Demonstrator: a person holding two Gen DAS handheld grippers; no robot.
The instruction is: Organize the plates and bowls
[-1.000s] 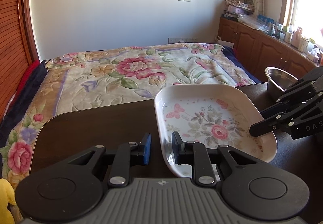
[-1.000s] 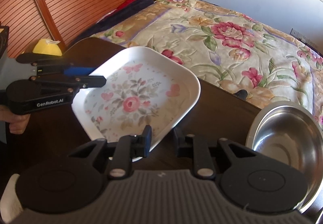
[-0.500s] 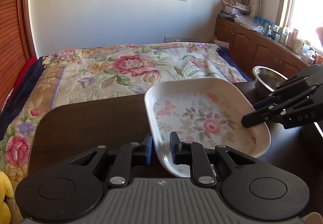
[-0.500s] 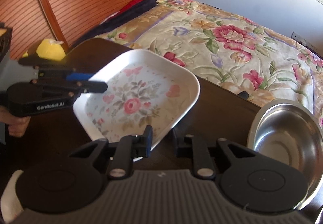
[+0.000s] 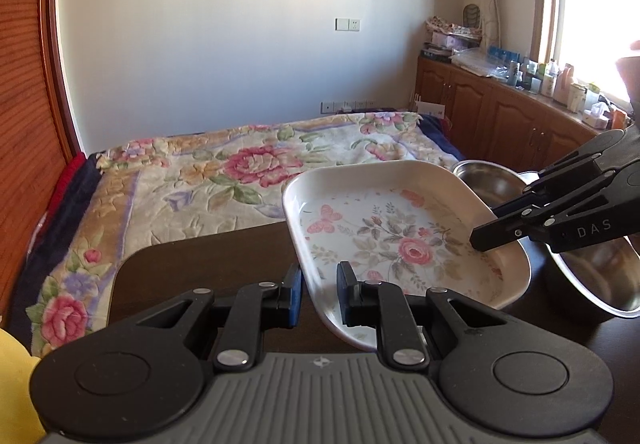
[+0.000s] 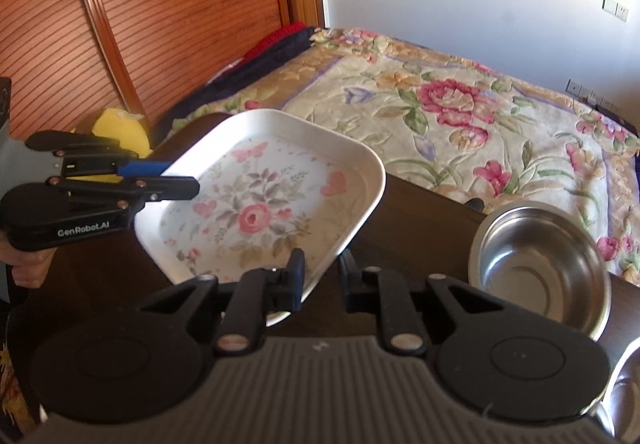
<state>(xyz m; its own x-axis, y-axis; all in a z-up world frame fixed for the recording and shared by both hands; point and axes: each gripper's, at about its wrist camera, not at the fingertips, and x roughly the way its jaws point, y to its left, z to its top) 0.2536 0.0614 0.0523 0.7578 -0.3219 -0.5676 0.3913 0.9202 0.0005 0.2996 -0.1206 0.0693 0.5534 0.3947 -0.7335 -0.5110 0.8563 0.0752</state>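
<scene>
**Floral plate held at both edges over a dark table**

Dark brown wood fills the near part of the room: a table (image 5: 208, 268) with a rounded corner, standing against a bed. Closest to me, the left gripper (image 5: 318, 296) has its jaws clenched on the near rim of a white square plate (image 5: 400, 240) printed with pink roses and butterflies; one blue-padded finger sits outside the rim, the other inside. The right gripper (image 6: 322, 276) clamps the opposite edge the same way, so the plate hangs between the two tools, tilted, its far corner raised off the tabletop. A hand (image 6: 28, 272) shows behind the left gripper's handle.

Just past the plate, on the right side of the table, stands an empty steel bowl (image 6: 540, 268), upright and clear of the plate. A second steel rim (image 6: 624, 384) peeks in at the corner nearest the right gripper; I cannot tell what it belongs to.

Something yellow (image 6: 120, 127) lies off the table's left end. Beyond that spreads the bed with its flowered bedspread (image 5: 240, 171), then a ribbed wooden panel (image 6: 180, 3) at the head end, a plain pale wall, and wooden cabinets (image 5: 500, 115) under a bright window, their top crowded with bottles and boxes.
</scene>
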